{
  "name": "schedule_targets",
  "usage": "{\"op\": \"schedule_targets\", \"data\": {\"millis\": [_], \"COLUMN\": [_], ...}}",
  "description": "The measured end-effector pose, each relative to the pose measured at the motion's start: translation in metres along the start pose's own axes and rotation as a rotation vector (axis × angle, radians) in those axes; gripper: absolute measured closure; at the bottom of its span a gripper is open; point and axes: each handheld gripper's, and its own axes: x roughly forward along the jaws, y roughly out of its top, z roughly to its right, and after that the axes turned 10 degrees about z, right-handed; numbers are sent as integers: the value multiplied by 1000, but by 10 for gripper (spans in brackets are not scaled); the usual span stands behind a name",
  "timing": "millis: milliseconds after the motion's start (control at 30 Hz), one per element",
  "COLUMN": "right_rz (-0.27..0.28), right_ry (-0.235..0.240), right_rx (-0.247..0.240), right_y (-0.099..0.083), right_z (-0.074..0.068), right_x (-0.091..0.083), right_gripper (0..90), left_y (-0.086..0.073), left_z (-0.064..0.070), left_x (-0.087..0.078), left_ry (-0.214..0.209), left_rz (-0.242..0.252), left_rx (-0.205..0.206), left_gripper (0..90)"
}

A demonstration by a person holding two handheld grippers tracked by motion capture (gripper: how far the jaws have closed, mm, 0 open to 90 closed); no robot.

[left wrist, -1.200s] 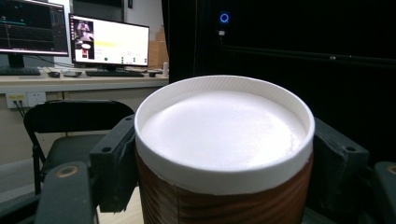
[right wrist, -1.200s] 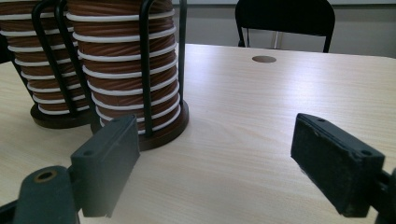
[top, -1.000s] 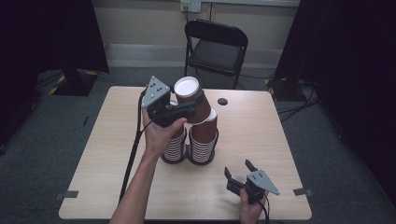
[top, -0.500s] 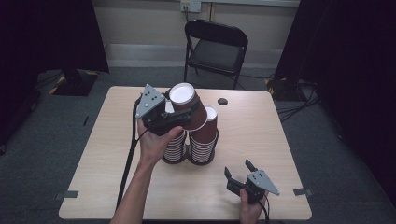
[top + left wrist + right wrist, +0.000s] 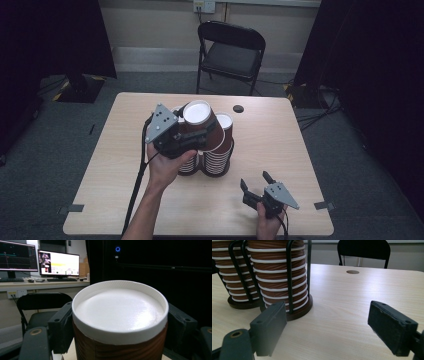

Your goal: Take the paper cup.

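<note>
No lettering, label, brand or number can be read anywhere. Two lit monitors (image 5: 37, 261) on a desk behind the chair show windows and graphs, their contents too small and blurred to make out. The brown paper cup (image 5: 120, 322) carries a plain wood-grain pattern and a blank white base, with no print on it.
</note>
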Motion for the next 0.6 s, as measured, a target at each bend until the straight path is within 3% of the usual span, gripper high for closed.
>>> {"op": "schedule_targets", "data": {"millis": [100, 333, 467, 600], "right_rz": [-1, -2, -1, 1], "right_ry": [0, -1, -1, 4], "right_rx": [2, 1, 4, 9], "right_y": [0, 0, 0, 0], "right_z": [0, 0, 0, 1], "right_x": [0, 0, 0, 0], "right_gripper": [145, 145, 145, 140], "left_y": [-3, -15, -22, -30], "left_z": [3, 6, 10, 11], "left_x": [-3, -10, -15, -19], "left_ry": [-3, -23, -43, -69], "left_rz": [-15, -38, -45, -50], "left_rx": [9, -11, 3, -32], "left_gripper": [226, 226, 225, 225]}}
